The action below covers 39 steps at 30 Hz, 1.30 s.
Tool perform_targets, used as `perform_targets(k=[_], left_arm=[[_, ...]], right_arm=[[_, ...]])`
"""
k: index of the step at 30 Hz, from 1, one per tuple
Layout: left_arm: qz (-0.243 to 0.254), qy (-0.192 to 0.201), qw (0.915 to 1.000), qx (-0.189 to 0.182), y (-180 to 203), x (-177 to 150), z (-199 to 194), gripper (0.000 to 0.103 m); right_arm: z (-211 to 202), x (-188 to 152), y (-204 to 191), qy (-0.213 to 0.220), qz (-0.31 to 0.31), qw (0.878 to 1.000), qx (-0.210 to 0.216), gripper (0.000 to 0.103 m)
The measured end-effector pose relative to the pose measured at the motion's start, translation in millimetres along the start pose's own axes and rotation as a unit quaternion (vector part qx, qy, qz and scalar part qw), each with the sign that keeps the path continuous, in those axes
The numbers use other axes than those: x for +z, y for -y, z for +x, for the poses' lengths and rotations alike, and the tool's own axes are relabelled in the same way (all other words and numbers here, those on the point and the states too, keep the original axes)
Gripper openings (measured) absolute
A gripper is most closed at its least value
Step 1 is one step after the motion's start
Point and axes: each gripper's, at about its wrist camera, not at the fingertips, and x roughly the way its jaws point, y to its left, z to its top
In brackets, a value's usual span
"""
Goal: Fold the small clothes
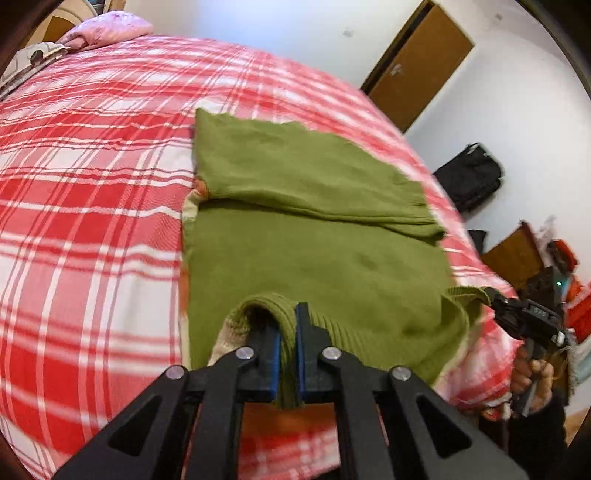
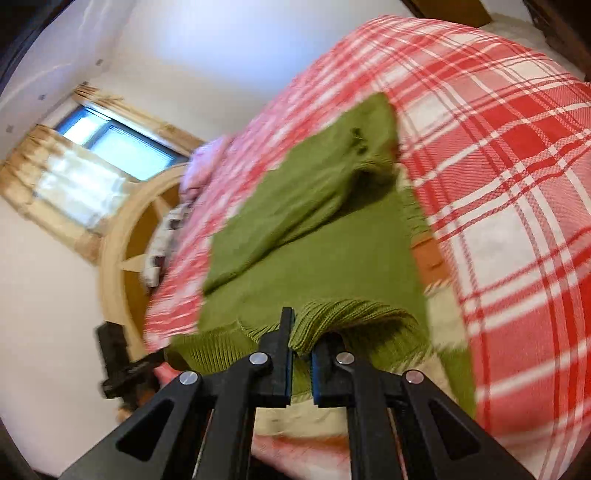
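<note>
A small green knit sweater point(image 1: 314, 236) lies on the red and white plaid bed point(image 1: 92, 184), one sleeve folded across its body. My left gripper point(image 1: 287, 332) is shut on the sweater's ribbed hem at the near edge. My right gripper point(image 2: 301, 343) is shut on the same hem at another corner, with the sweater point(image 2: 314, 251) stretching away from it. The right gripper also shows in the left wrist view point(image 1: 495, 299), pinching the hem's right corner. The left gripper shows in the right wrist view point(image 2: 122, 362) at the lower left.
A pink pillow point(image 1: 107, 31) lies at the head of the bed. A brown door point(image 1: 417, 66), a black bag point(image 1: 472, 177) and red clutter point(image 1: 569, 295) stand beyond the bed's right side. A window point(image 2: 110, 147) and a wooden headboard point(image 2: 122, 240) show in the right wrist view.
</note>
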Motion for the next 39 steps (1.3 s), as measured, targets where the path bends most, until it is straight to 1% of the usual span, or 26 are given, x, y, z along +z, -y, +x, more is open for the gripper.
perform_targets(k=[2, 3, 4, 6, 8, 9, 10, 11, 12, 13, 14, 15, 16, 17, 18, 20, 22, 24, 25, 26, 28, 30, 31, 33, 37, 39], left_arm=[[-0.01, -0.02, 0.9997, 0.01, -6.5, 4.3, 15.4, 0.01], [-0.015, -0.03, 0.9993, 0.014, -9.0, 5.8, 22.7, 0.013], [-0.023, -0.04, 0.9989, 0.014, -13.8, 7.0, 29.1, 0.013], [-0.029, -0.042, 0.9987, -0.001, -18.2, 5.9, 25.5, 0.014], [-0.032, -0.046, 0.9983, -0.018, -24.2, 7.3, 17.2, 0.022], [-0.029, -0.044, 0.9985, -0.013, -25.4, 8.0, 12.2, 0.036], [-0.018, -0.032, 0.9993, -0.001, -26.5, 8.6, 3.0, 0.054], [-0.001, -0.012, 0.9997, 0.02, -26.9, 9.2, -8.9, 0.064], [0.012, 0.003, 0.9993, 0.036, -27.0, 9.8, -17.2, 0.079], [0.027, 0.025, 0.9979, 0.054, -27.6, 11.0, -28.0, 0.084], [0.041, 0.044, 0.996, 0.065, -28.5, 12.5, -37.6, 0.084], [0.05, 0.055, 0.9947, 0.071, -29.6, 16.3, -40.1, 0.084], [0.063, 0.064, 0.9931, 0.076, -28.8, 17.8, -45.3, 0.084], [0.08, 0.071, 0.9911, 0.08, -26.0, 18.8, -46.9, 0.084], [0.099, 0.077, 0.9884, 0.086, -19.9, 19.4, -46.5, 0.084], [0.147, 0.081, 0.9808, 0.099, -6.6, 16.9, -41.3, 0.084], [0.195, 0.074, 0.9737, 0.093, 12.8, 13.1, -25.6, 0.084], [0.227, 0.067, 0.9671, 0.093, 25.9, 11.5, -9.4, 0.084], [0.245, 0.062, 0.9627, 0.096, 33.6, 8.8, 3.6, 0.084], [0.251, 0.056, 0.9613, 0.099, 35.4, 7.6, 9.0, 0.084], [0.249, 0.03, 0.9627, 0.101, 37.6, 5.4, 28.7, 0.083], [0.232, 0.006, 0.968, 0.096, 36.0, 3.8, 44.0, 0.079], [0.223, -0.005, 0.9703, 0.094, 33.5, 1.9, 50.9, 0.075], [0.213, 0.007, 0.9729, 0.089, 31.9, -0.7, 50.4, 0.074], [0.192, 0.007, 0.9783, 0.077, 27.5, 0.3, 45.0, 0.069], [0.186, 0.008, 0.98, 0.072, 27.4, -0.2, 44.6, 0.069]], right_arm=[[10.0, 0.5, 10.1, 0.0, 0.01, 1.0, -0.019, 0.007], [13.2, 0.6, 14.4, -0.001, 0.02, 1.0, -0.021, 0.007], [15.6, 0.9, 18.7, -0.003, 0.03, 0.999, -0.02, 0.007], [17.4, 1.0, 22.8, -0.006, 0.041, 0.999, -0.013, 0.007], [15.4, 2.9, 24.6, -0.008, 0.052, 0.999, -0.001, 0.008], [12.6, 4.3, 24.4, -0.007, 0.057, 0.998, 0.01, 0.01], [8.6, 6.0, 25.1, -0.002, 0.062, 0.998, 0.022, 0.014], [3.4, 7.7, 24.3, 0.008, 0.067, 0.997, 0.037, 0.019], [-4.1, 8.9, 22.8, 0.024, 0.069, 0.996, 0.05, 0.035], [-11.3, 8.9, 21.8, 0.038, 0.069, 0.995, 0.055, 0.056], [-21.3, 12.1, 21.7, 0.06, 0.069, 0.994, 0.062, 0.064], [-28.5, 13.1, 19.9, 0.074, 0.067, 0.993, 0.069, 0.068], [-35.3, 13.1, 17.2, 0.083, 0.065, 0.992, 0.074, 0.068], [-44.1, 11.8, 13.1, 0.093, 0.055, 0.992, 0.066, 0.068], [-50.4, 10.0, 8.9, 0.101, 0.043, 0.993, 0.049, 0.068], [-63.0, 5.0, -3.1, 0.12, 0.003, 0.993, -0.002, 0.068], [-68.4, -3.0, -13.0, 0.125, -0.032, 0.991, -0.035, 0.068], [-70.3, -12.2, -24.7, 0.125, -0.071, 0.988, -0.061, 0.068], [-67.6, -16.6, -33.3, 0.121, -0.097, 0.984, -0.083, 0.068], [-64.8, -18.6, -37.9, 0.119, -0.119, 0.98, -0.103, 0.068], [-57.4, -26.7, -51.3, 0.111, -0.178, 0.965, -0.156, 0.068], [-48.9, -31.0, -52.6, 0.098, -0.207, 0.958, -0.172, 0.067], [-42.9, -30.6, -52.6, 0.09, -0.217, 0.955, -0.181, 0.059], [-26.3, -28.2, -51.3, 0.071, -0.235, 0.947, -0.207, 0.045], [1.1, -16.8, -31.6, 0.053, -0.223, 0.947, -0.226, 0.045], [12.0, -12.8, -23.6, 0.042, -0.219, 0.946, -0.235, 0.045]])
